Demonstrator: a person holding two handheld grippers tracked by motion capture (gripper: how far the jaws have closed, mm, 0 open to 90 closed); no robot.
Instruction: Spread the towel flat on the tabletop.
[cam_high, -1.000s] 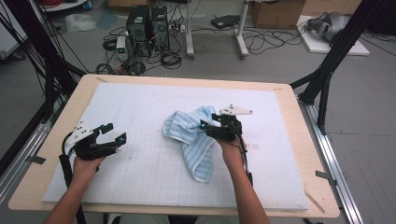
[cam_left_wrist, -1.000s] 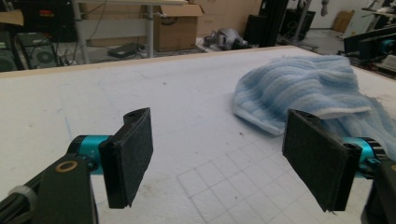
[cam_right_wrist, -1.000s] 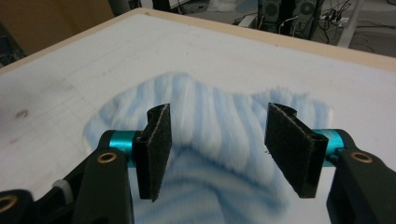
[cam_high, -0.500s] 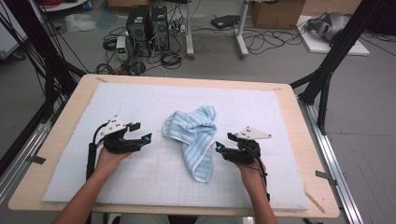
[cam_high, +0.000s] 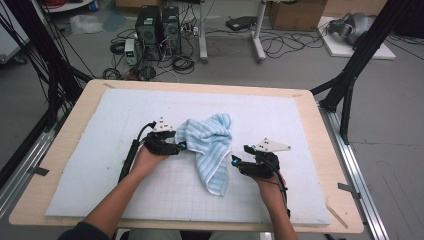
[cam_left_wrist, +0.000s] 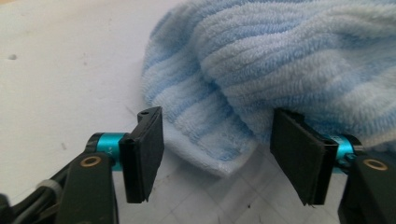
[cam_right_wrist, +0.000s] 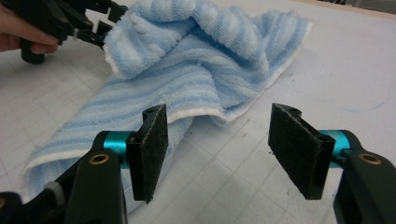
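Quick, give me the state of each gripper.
Left gripper: open, jaws closing around the towel edge, not gripping.
Right gripper: open, holding nothing.

The towel (cam_high: 209, 150) lies bunched at the middle of my mat (cam_high: 310, 125), which covers the table (cam_high: 80, 100). My left gripper (cam_high: 181, 146) sits at its left edge, perhaps touching; my right gripper (cam_high: 239, 156) rests lower right, just beside its trailing end.

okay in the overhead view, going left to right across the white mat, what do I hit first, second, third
Left tool → towel → right tool.
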